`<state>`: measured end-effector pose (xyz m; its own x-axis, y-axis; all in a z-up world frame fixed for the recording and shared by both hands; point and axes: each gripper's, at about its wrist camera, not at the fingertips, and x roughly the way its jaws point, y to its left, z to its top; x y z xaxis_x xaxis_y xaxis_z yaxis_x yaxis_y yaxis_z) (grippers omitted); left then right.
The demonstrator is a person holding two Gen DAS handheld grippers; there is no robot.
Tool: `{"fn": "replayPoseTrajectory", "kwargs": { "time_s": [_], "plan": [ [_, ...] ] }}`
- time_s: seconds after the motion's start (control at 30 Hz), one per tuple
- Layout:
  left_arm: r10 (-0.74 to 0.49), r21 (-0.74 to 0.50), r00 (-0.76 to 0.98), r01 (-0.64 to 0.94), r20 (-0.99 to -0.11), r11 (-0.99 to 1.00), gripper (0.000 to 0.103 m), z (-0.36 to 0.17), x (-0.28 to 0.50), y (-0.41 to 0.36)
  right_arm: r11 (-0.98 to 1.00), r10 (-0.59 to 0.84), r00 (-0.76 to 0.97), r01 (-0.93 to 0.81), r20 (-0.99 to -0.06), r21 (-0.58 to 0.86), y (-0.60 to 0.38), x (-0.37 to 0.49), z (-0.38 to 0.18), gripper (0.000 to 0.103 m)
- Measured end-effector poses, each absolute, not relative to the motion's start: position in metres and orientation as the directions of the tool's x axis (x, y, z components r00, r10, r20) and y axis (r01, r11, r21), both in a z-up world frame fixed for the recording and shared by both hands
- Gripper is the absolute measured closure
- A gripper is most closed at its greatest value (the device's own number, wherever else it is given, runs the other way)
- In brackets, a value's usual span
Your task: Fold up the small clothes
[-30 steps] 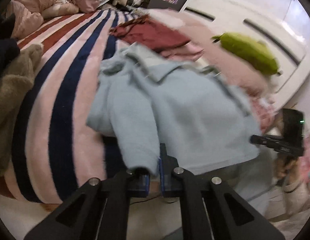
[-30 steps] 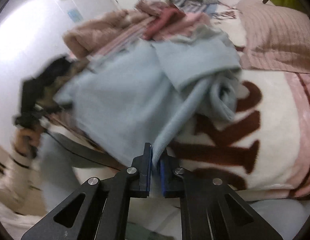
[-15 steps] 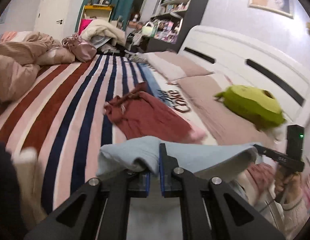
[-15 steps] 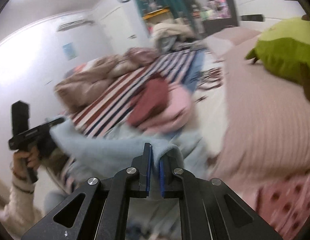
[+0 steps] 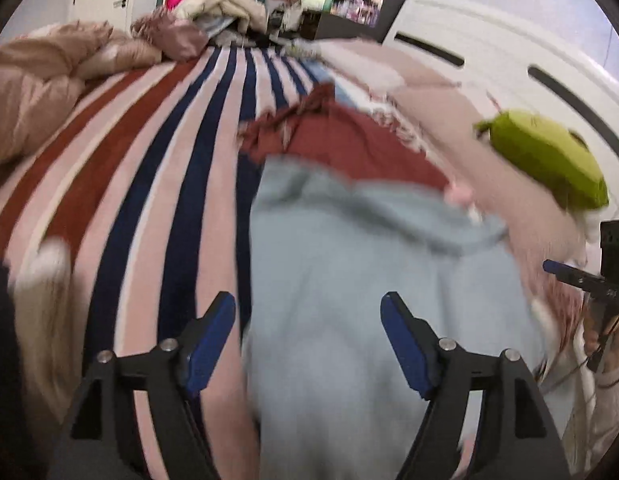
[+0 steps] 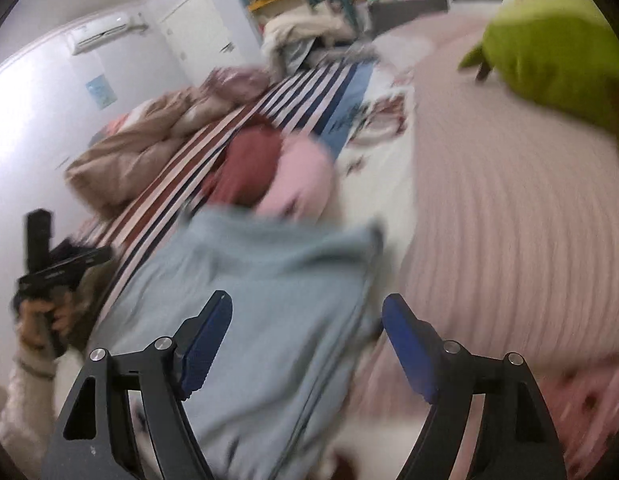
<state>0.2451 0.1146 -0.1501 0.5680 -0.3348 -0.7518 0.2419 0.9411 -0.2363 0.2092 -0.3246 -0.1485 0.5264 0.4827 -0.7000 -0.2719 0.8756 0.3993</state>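
A light blue garment point(image 5: 369, 272) lies spread on the striped bed, its far edge over a dark red garment point(image 5: 349, 140). My left gripper point(image 5: 307, 320) hovers above its near part, jaws opening wide, pads clear of the cloth. In the right wrist view the same light blue garment point(image 6: 261, 296) stretches away below my right gripper point(image 6: 307, 324), whose jaws are also opening with nothing pressed between them. The dark red garment point(image 6: 249, 164) and a pink garment point(image 6: 305, 176) lie beyond it. Each view shows the other gripper held in a hand at the frame's edge.
The striped blanket point(image 5: 149, 160) covers the bed. A green plush toy point(image 5: 545, 160) sits on a pink ribbed pillow point(image 6: 509, 220) by the white headboard point(image 5: 509, 56). Beige bedding point(image 5: 41, 88) is heaped at the far left. Shelves and clutter stand beyond the bed.
Both grippers were shut on the light blue garment's edge, lifting and carrying it forward. Now both have let go and stand open, and the garment lies flat on the bed.
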Motion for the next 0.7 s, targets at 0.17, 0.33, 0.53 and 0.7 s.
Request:
{"fn": "replayPoseTrajectory", "kwargs": {
  "time_s": [0.17,0.33,0.53,0.7],
  "plan": [
    [-0.353,-0.26,0.482,0.249,-0.802,0.933,0.054,-0.193,0.205,0.114,0.884,0.456,0.441,-0.322,-0.773,0.339,-0.297,0.166,-0.183,0.05],
    [-0.354,-0.243,0.545,0.267,-0.76,0.933,0.093,-0.183,0.176,0.107,0.902,0.419,0.506,-0.325,-0.754,0.284,-0.288,0.151,-0.184,0.089],
    [-0.346,-0.175,0.612,0.323,-0.711,0.93,0.095,-0.152,0.15,0.106,0.882,0.459,0.534,-0.367,-0.71,0.295,-0.291,0.136,-0.161,0.093],
    [-0.344,-0.146,0.616,0.349,-0.709,0.926,0.095,-0.149,0.126,0.112,0.878,0.451,0.525,-0.405,-0.722,0.254,-0.287,0.118,-0.155,0.093]
  ]
}}
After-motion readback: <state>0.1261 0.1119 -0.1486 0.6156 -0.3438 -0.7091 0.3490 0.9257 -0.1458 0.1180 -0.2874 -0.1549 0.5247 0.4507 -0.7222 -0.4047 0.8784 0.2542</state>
